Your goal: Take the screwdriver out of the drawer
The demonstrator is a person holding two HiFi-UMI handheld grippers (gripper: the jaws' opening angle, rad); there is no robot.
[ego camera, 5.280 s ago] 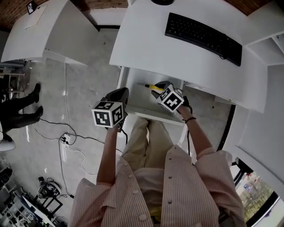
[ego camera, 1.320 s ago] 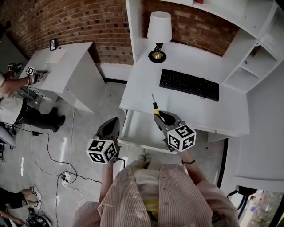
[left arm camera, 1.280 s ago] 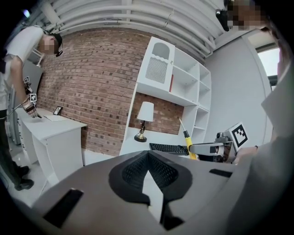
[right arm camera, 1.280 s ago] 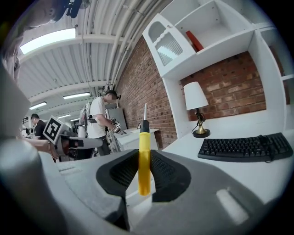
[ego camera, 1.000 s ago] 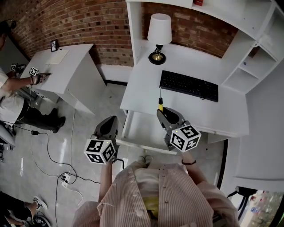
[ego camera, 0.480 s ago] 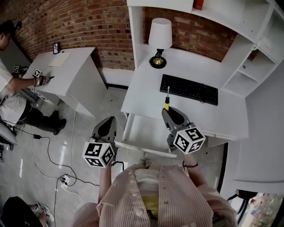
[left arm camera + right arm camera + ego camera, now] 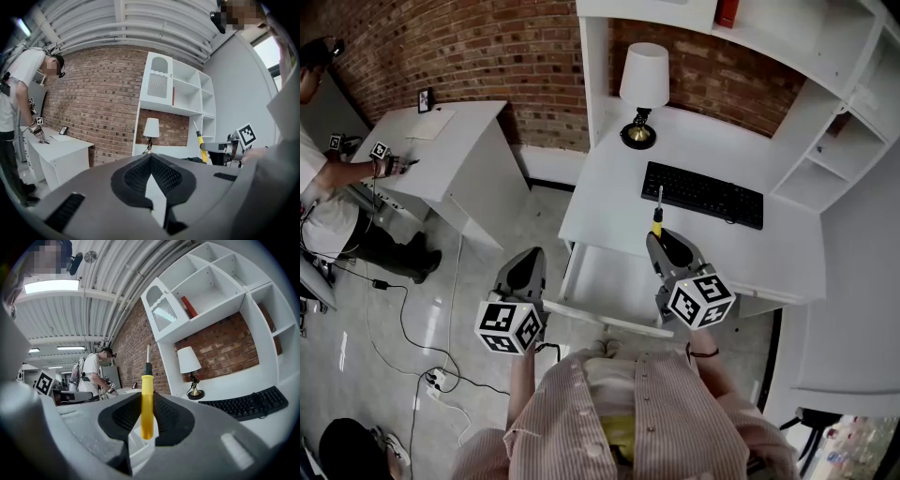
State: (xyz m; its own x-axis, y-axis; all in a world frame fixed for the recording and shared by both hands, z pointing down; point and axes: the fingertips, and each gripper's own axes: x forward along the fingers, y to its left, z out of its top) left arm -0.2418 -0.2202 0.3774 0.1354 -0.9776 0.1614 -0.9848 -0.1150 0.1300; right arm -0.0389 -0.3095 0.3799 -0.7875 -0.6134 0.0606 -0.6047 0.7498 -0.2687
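Observation:
A screwdriver (image 7: 657,221) with a yellow handle stands upright, shaft up, over the front edge of the white desk (image 7: 605,183). My right gripper (image 7: 662,242) is shut on its handle. In the right gripper view the yellow handle (image 7: 147,413) sits clamped between the dark pads (image 7: 171,420). The white drawer (image 7: 605,281) below stands pulled out. My left gripper (image 7: 526,270) hovers left of the drawer over the floor, shut with nothing in it. From the left gripper view the screwdriver (image 7: 200,142) shows at the right, beyond the closed left gripper (image 7: 150,161).
A black keyboard (image 7: 703,194) and a lamp (image 7: 642,89) are on the desk. White shelves (image 7: 839,155) rise at the right. A second white desk (image 7: 441,141) stands at the left with a person (image 7: 323,202) beside it. Cables (image 7: 431,319) trail on the floor.
The right gripper has lifted the screwdriver out of the drawer and up in front of the desk edge; over the last second it rose a little more. The left gripper has stayed put.

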